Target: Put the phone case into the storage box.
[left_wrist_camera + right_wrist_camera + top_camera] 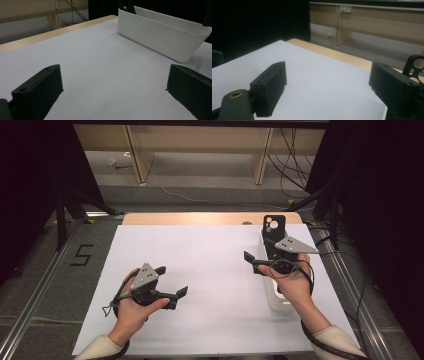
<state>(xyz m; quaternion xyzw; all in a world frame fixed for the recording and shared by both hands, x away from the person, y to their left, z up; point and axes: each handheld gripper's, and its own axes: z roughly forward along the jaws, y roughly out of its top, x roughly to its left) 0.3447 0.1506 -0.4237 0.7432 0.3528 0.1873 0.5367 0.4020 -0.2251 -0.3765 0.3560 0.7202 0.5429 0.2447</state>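
A long white bin (274, 297) lies along the right side of the white sheet (210, 280). A black phone case (274, 226) with camera cut-outs stands upright at the bin's far end. My right gripper (251, 262) hovers over the bin's middle with its jaws pointing left, open and with nothing between them. The right gripper view has the gripper (329, 82) open over bare sheet, with the phone case (415, 66) at the right edge. My left gripper (171, 280) rests low at the sheet's left front, open and empty. In the left gripper view the gripper (112, 100) faces the bin (160, 37).
The sheet covers a wooden table (200, 218) whose far edge shows beyond it. Metal rails (35, 290) run along both sides of the table. Wooden furniture legs and loose cables (295, 160) lie on the floor behind.
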